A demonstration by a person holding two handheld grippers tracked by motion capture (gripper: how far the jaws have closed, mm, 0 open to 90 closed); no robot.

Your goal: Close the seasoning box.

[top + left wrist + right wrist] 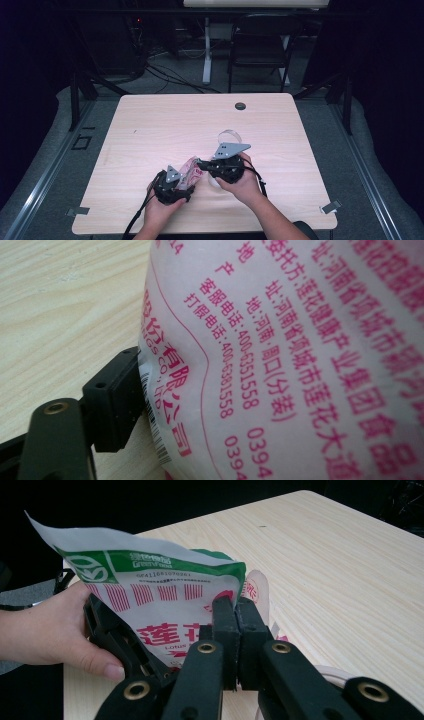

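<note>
Your right gripper (235,630) has its jaws pinched together on the near edge of the printed pouch (165,595), the film caught between the two black pads with no gap showing. Your left gripper (172,187) clamps the same pouch from the other side: in the left gripper view one black pad (112,400) sits flush against the bag's seam by the barcode, and the bag's red print hides the other pad. Read it as gripping, since the pouch stands lifted between both tools.

The pouch (190,172) sits low over the near middle of the counter (150,125), between your two hands, white with red lettering and a green band along its top. A clear roll or ring (229,136) lies just beyond the right gripper; a dark round plug (240,106) sits at the far edge, well apart.

Looks like a tear or pull-open step. Keep both pinches close together on the same edge, so the force goes into the seam and not into stretching the film. Pull apart steadily, one hand toward you, one away. Keep the bag upright so the contents don't spill. If the film slips, regrip deeper.
</note>
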